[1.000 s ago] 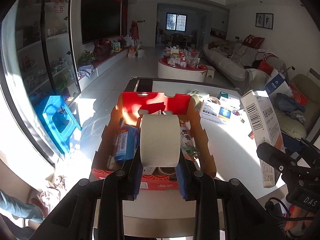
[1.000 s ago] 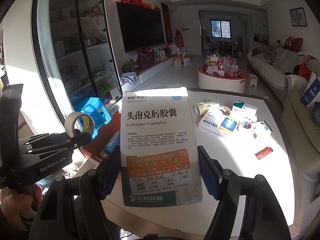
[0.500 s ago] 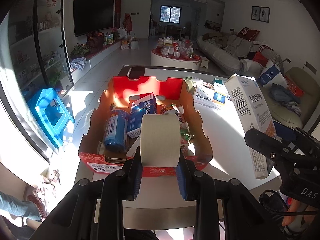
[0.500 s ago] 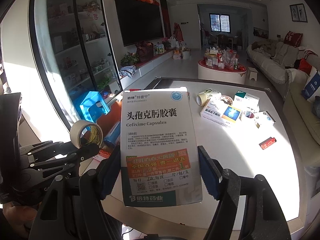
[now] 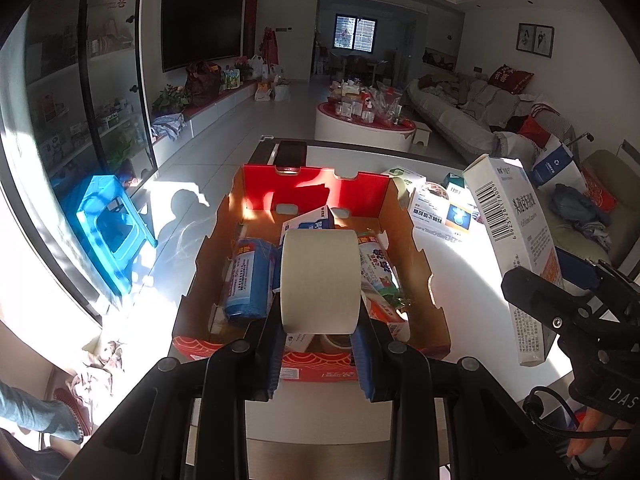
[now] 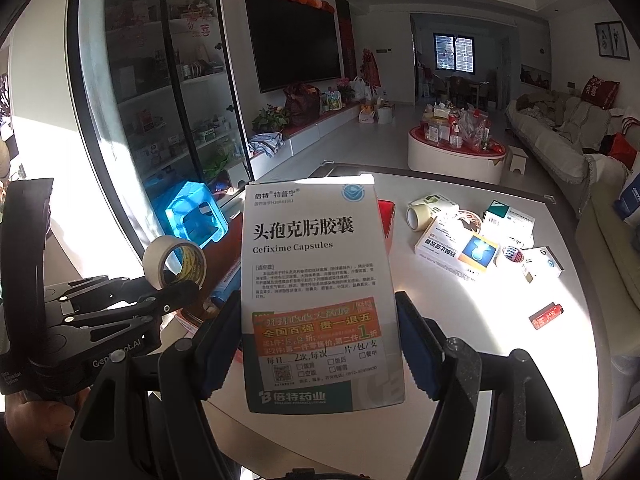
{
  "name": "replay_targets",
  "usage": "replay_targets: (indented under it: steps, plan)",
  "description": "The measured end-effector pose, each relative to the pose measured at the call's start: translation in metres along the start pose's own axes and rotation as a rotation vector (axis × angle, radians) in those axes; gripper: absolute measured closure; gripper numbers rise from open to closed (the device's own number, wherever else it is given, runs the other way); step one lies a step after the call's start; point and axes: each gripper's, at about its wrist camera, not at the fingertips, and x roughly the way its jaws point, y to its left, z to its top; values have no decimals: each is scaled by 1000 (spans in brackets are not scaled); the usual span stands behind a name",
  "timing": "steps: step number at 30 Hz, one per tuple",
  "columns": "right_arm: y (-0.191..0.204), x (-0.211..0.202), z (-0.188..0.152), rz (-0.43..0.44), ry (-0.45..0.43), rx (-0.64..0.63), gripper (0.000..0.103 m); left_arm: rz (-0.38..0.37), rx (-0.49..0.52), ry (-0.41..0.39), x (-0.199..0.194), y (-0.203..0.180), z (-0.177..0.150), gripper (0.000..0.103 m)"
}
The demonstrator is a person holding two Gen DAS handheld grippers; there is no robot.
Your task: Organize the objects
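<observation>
On the sunlit table (image 5: 452,264), the left gripper (image 5: 320,316) pinches tape (image 5: 319,278) above the box (image 5: 416,248); right gripper (image 6: 320,344) clamps a carton (image 6: 316,280) beside it.

A cream roll of tape (image 5: 319,278) sits centre frame before a brown cardboard tray with a red back wall (image 5: 316,194); at left, a bright blue plastic stool (image 5: 108,226).

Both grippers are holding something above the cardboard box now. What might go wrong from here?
The beige tape roll hangs over an already crowded red cardboard box; released there, it may land on the blue packet and roll. The tall white medicine carton is gripped only near its lower part, so it may tilt.
</observation>
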Motion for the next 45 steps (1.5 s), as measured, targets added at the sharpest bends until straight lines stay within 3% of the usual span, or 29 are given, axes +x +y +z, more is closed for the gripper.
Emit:
replay_targets:
  steps: [6,11,21,26,35,45]
  plan:
    - [8,1,8,-10,-34,6,31,-18,39,5,2,-3,7,71]
    - [11,8,5,7,-6,11,31,-17,37,15,6,-1,8,71]
    - [10,8,45,20,-62,9,31,26,24,-84,-18,20,55,71]
    - [9,32,53,20,-32,24,31,14,-4,-36,7,30,59,71]
    - [-3,109,43,8,139,68,31,27,14,93,75,30,56,71]
    - [-1,154,59,-28,175,50,31,53,20,137,109,36,64,71]
